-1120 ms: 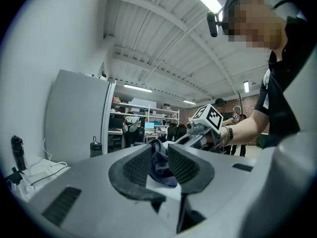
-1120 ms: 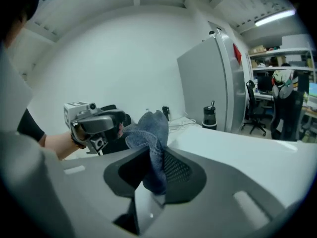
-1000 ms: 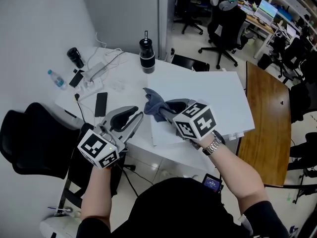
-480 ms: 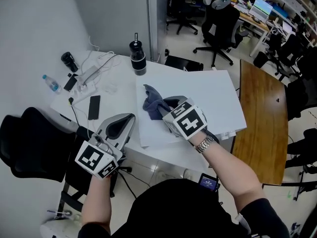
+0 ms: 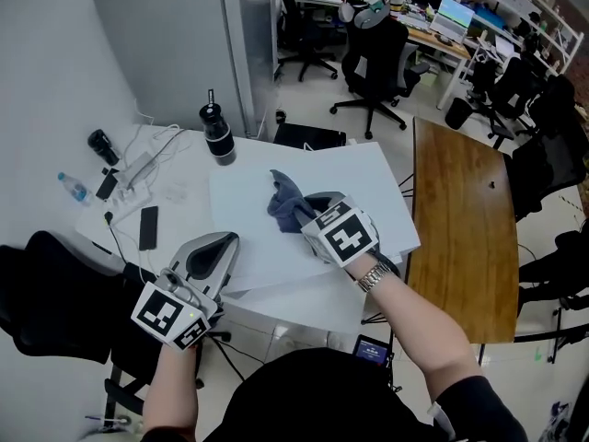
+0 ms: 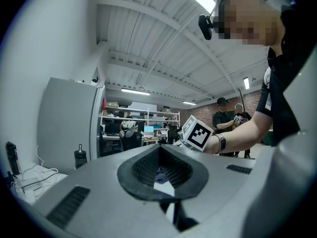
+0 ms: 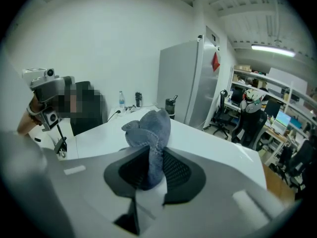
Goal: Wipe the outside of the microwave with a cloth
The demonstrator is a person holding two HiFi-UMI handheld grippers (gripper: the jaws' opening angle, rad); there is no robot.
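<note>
Cloth secured in right gripper [image 7: 151,171]; left gripper [image 6: 161,171] empty.
Right jaws clamp the blue cloth [image 5: 286,197], bunched ahead of them over the microwave [image 5: 247,194]; left jaws are together.

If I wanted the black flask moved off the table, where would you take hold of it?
Probably grip the flask round its straight body, below the cap, coming in level from the near side: it stands upright, a plain cylinder with no handle showing.
</note>
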